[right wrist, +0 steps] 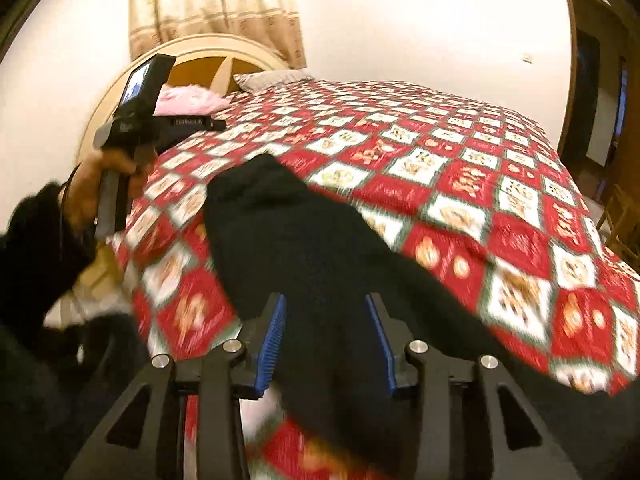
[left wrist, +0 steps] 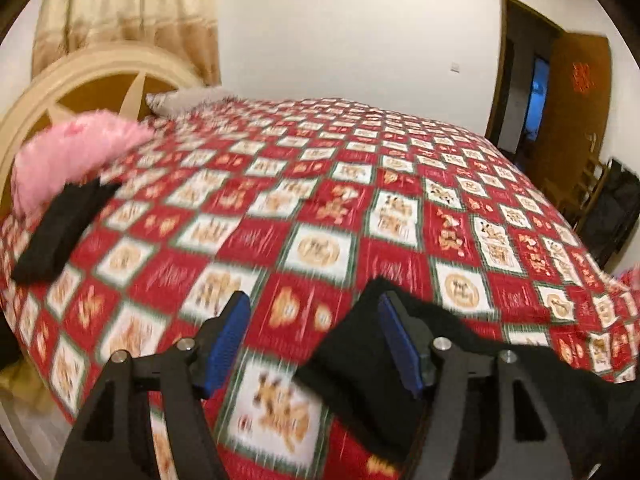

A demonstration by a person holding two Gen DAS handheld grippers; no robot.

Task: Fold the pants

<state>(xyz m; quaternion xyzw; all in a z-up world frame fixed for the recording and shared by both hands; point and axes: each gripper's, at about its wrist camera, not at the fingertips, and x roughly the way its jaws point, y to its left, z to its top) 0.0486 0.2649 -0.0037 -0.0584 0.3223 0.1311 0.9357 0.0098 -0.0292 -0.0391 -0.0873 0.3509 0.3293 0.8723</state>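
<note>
Black pants (right wrist: 304, 240) lie crumpled near the front edge of a bed with a red checkered cover (right wrist: 460, 152). My right gripper (right wrist: 326, 328) is open just above them, blue pads on either side of the cloth. In the left wrist view the pants (left wrist: 360, 368) lie at the lower right, partly under the right finger. My left gripper (left wrist: 312, 328) is open and empty over the cover; it also shows in the right wrist view (right wrist: 136, 120), held in a hand at the left. Both views are motion-blurred.
A folded black garment (left wrist: 60, 228) lies at the bed's left beside a pink fluffy pillow (left wrist: 76, 152). A grey pillow (left wrist: 180, 100) and round headboard (left wrist: 88, 80) stand behind. A brown door (left wrist: 576, 112) and dark chair (left wrist: 612, 208) are at the right.
</note>
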